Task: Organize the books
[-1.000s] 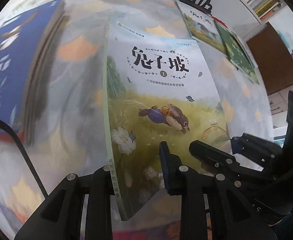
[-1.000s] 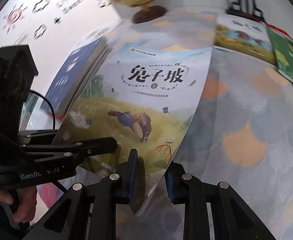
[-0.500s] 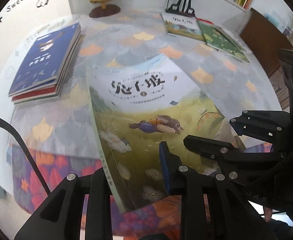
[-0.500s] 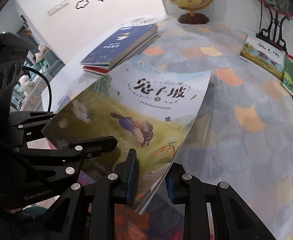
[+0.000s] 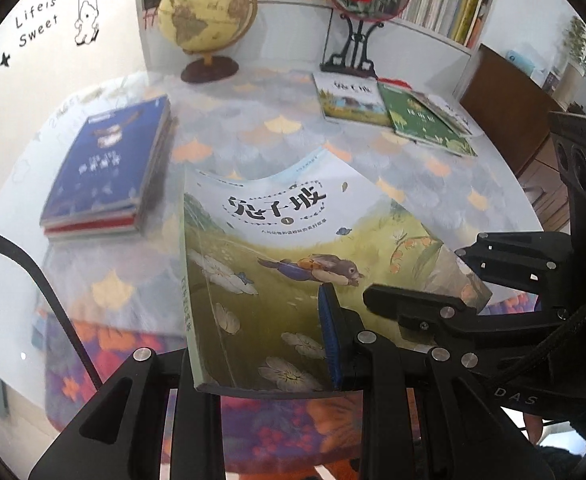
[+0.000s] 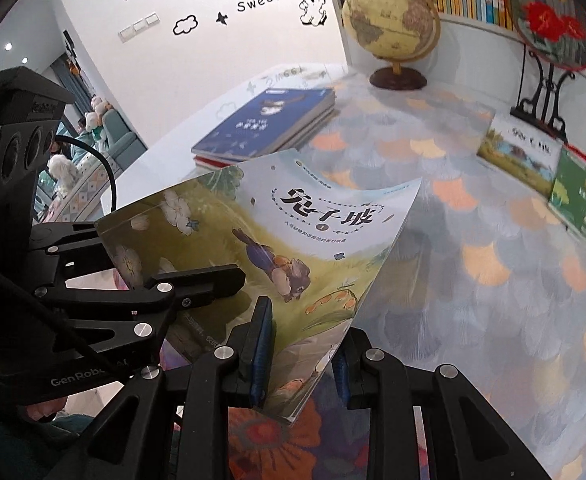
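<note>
A picture book with a running rabbit on its cover [image 5: 293, 248] hangs in the air above the table, its far edge curling up. My left gripper [image 5: 261, 352] is shut on the book's near edge by the spine. My right gripper [image 6: 301, 356] is shut on the near right corner of the same book [image 6: 277, 248]. The grippers sit side by side, each visible in the other's view: the right gripper [image 5: 433, 312] and the left gripper [image 6: 197, 284]. A stack topped by a blue book [image 5: 109, 168] lies at the table's left.
Two more books, one with a meadow cover [image 5: 351, 98] and a green one [image 5: 425, 120], lie at the back right. A globe [image 5: 207, 16] and a round fan on a black stand [image 5: 357, 40] stand at the back. A bookshelf runs behind the patterned tablecloth [image 5: 253, 128].
Both grippers have risen and pulled back with the rabbit book, lifting it off the table. The views now tilt up to take in the globe and the bookshelf.
</note>
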Available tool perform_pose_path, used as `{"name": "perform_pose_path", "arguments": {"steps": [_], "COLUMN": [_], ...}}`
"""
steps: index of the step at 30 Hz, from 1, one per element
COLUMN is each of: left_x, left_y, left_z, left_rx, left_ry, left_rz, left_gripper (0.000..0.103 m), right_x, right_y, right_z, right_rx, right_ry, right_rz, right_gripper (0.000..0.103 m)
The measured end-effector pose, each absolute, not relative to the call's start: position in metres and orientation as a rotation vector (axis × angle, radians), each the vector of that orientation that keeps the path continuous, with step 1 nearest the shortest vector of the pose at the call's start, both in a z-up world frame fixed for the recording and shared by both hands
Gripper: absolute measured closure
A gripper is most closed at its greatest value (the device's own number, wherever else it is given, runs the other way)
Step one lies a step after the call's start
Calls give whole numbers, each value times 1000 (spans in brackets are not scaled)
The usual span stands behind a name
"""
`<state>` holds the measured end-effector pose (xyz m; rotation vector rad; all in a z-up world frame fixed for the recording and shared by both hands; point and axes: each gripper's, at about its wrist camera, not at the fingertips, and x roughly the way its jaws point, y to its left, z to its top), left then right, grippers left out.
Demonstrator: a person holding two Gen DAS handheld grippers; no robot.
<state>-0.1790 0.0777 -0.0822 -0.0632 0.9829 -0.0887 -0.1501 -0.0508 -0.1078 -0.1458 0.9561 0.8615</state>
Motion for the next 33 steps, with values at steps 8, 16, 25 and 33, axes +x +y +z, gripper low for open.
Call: {"name": "perform_pose_path", "arguments": {"steps": [8,16,25,33], "left_x": [-151,-109,-66,-44], "left_y": [133,222,296,336], "left_z": [-42,-41,-85,-109], "left_rx": [-13,-59,-183,-318], "left_ry": [864,833,897,966], "left_rz": [-68,-16,-35,-59], "left_gripper": [79,79,79,77], "right_x": [-122,-82,-28,-11], "right_y": [-3,89,167,193], "right_z": [-69,-54,-85,-105], "right_rx": [-85,-112,-118,-58], "right_ry": [878,826,915,1008], "right_rz": [875,902,882,839], "right_gripper": [75,75,74,73]}}
